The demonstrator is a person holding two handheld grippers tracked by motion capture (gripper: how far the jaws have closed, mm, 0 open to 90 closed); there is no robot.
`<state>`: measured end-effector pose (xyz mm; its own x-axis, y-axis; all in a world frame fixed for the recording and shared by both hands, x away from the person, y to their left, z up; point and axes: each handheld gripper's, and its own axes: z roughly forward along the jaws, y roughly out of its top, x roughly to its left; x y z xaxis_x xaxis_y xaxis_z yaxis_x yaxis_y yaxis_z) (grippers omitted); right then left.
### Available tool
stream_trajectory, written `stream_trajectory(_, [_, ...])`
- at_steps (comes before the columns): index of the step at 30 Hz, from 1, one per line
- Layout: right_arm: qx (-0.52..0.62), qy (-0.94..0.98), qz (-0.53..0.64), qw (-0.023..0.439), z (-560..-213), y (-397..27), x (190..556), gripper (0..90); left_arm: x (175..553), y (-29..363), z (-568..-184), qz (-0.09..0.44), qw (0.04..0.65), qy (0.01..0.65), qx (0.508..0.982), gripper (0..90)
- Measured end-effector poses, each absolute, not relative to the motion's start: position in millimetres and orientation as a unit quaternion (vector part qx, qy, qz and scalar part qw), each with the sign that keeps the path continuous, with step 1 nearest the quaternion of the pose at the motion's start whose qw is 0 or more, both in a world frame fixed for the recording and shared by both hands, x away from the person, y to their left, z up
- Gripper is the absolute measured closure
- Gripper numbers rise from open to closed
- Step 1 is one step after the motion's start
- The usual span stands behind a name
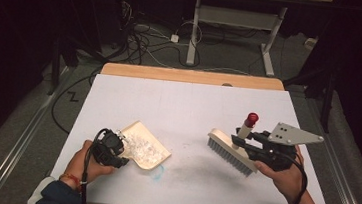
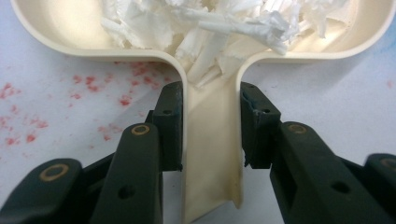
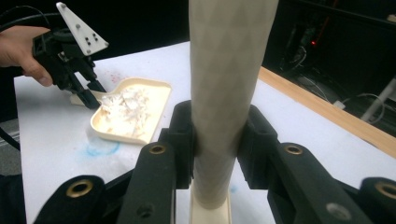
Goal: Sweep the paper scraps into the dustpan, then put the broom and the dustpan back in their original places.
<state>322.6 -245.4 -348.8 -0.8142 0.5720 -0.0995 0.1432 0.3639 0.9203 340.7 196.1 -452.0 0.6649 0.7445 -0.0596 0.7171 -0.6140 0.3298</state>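
**Dustpan in one gripper, brush in the other**

While the left gripper (image 1: 110,148) sits low on the desk (image 1: 188,108), its jaws are clamped on the handle of the cream dustpan (image 1: 147,146). The left gripper view makes it pretty clear: both black pads press flat against the two sides of the narrow handle, no gap at all. So closed down tight on it, not just resting near it. The pan lies flat on the desk and it's loaded with white paper shreds (image 2: 210,23), some of them spilling back toward the handle neck. Faint red specks dot the white surface just beside the pan's handle, and there's a bluish smudge (image 1: 158,171) right next to the pan on the person's side.

Over on the right of the dustpan, well apart from it, the right gripper (image 1: 257,144) has the brush (image 1: 232,152). Its jaws are squeezed around the pale round handle, which runs up between them in the right gripper view, pads touching on both sides. From above, the brush head is tilted, bristles angled down toward the desk and facing the dustpan, and the handle ends in a red cap (image 1: 251,119). Can't tell whether the bristles actually touch the surface. A greyish smear sits between brush and pan.
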Motion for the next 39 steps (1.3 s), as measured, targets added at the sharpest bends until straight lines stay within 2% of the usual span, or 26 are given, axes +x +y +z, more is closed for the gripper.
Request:
stream_trajectory(17, [0.235,0.817,0.497,0.174,-352.8,-296.6,307.8,70.7,348.0,203.9,-452.4,0.058,0.187,0.442,0.875,63.4])
stream_trajectory(27, [0.219,0.841,0.473,0.144,-358.7,-306.4,302.8,70.7,355.0,218.6,-455.3,0.074,0.192,0.494,0.845,63.4])
stream_trajectory(35, [0.208,0.859,0.457,0.102,-366.0,-305.5,310.0,70.6,358.6,231.1,-457.5,0.084,0.216,0.540,0.809,62.8])
stream_trajectory(36, [0.206,0.861,0.454,0.098,-366.8,-305.3,311.8,70.5,358.3,230.8,-458.2,0.079,0.223,0.545,0.805,61.9])
stream_trajectory(39, [0.218,0.858,0.456,0.093,-367.9,-306.8,319.1,70.4,355.1,226.1,-457.8,0.069,0.222,0.546,0.805,47.7])
